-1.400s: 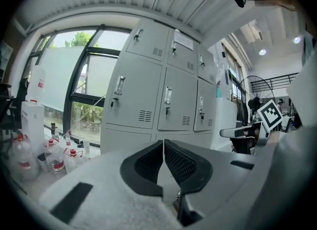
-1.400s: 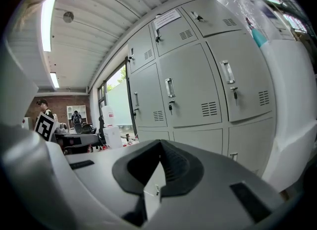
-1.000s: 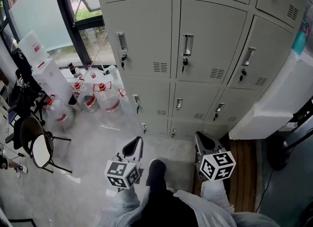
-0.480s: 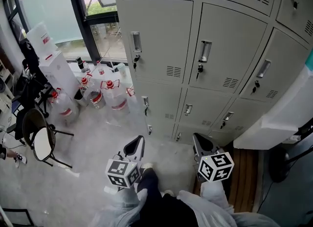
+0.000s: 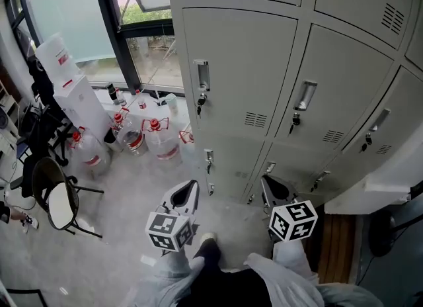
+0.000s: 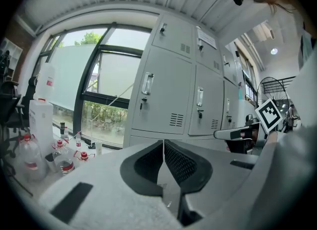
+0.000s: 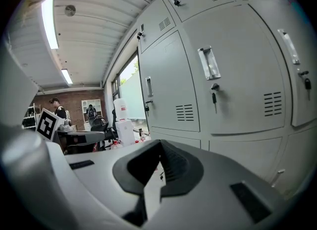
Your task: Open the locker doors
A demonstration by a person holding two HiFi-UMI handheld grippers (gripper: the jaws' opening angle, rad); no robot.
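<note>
**Closing in on the lockers, jaws shut and empty**

Stepping nearer over the last second, the person has brought the lockers (image 5: 317, 61) up large in the head view. The bank now fills the upper right, and its left column has slid towards the middle of the picture.

The big door (image 5: 231, 61) of that column has its handle (image 5: 202, 75) above and ahead of the left gripper (image 5: 192, 188), well apart from it. The right gripper (image 5: 269, 185) is carried alongside, facing the next column.

Both grippers have their jaws closed together with nothing between them, as each gripper view shows plainly. Every door in view lies flat and shut, so no part of the task is done; this looks like the approach, probably aimed at the left column.

Before a handle can be taken, the jaws must part and a gripper must rise to it. Bottles (image 5: 155, 139) stand on the floor (image 5: 125, 193) at the left edge of the bank, off the path.
</note>
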